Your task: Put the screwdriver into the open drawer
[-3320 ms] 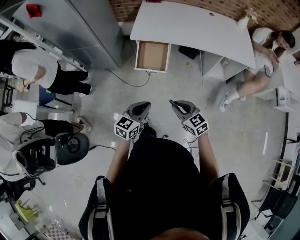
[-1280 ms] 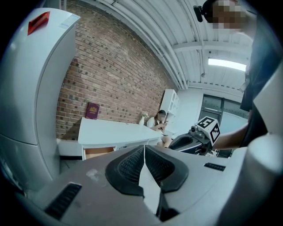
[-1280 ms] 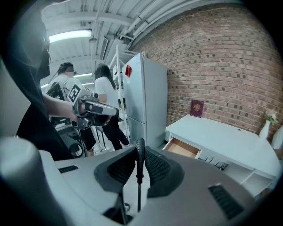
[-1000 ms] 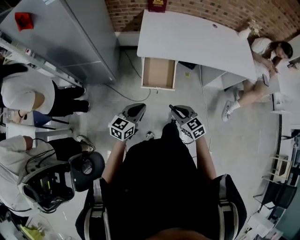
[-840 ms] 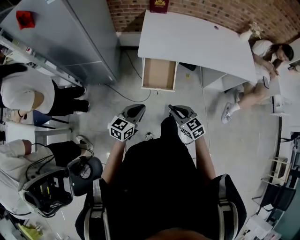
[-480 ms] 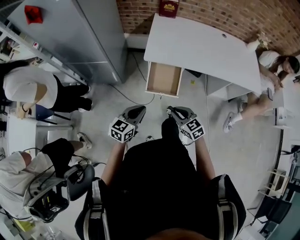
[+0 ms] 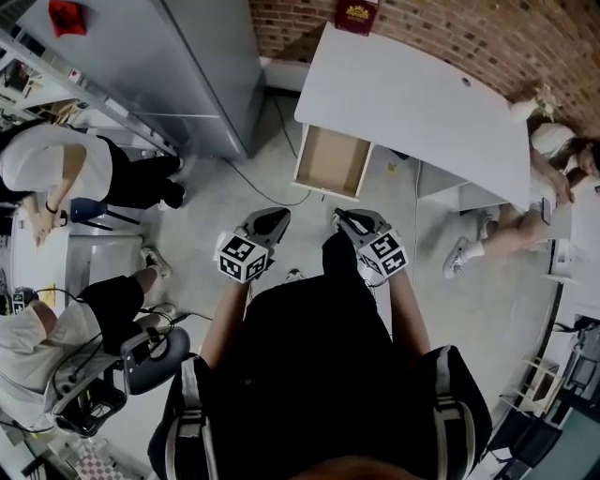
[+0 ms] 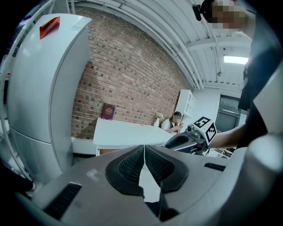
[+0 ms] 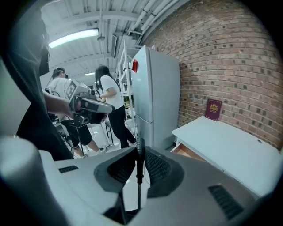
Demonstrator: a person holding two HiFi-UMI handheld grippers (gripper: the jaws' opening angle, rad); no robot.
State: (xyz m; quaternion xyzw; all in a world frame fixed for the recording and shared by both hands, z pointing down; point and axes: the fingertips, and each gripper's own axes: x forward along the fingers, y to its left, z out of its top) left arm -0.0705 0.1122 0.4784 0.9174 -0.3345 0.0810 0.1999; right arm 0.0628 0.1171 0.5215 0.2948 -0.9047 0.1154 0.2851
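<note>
The open drawer (image 7: 333,161) hangs out of the front of a white desk (image 7: 422,94); its brown inside looks bare. In the right gripper view the drawer (image 9: 188,152) shows low under the desk edge. My right gripper (image 9: 140,154) is shut on the screwdriver (image 9: 140,148), whose black handle and thin shaft stand upright between the pads. In the head view the right gripper (image 7: 349,222) is held a short way before the drawer, and the screwdriver cannot be made out there. My left gripper (image 8: 144,148) is shut with nothing in it; the head view has this left gripper (image 7: 267,223) beside the right one.
A tall grey fridge (image 7: 178,66) stands left of the desk. A red book (image 7: 356,16) leans on the brick wall at the desk's back. Two people (image 7: 66,169) are at the left by a chair (image 7: 141,352); a seated person (image 7: 534,178) is at the right. A cable (image 7: 253,183) crosses the floor.
The person carrying the grippers has walked toward the desk, so the drawer now lies closer and more to the right. Both grippers keep their pose and stay shut.
</note>
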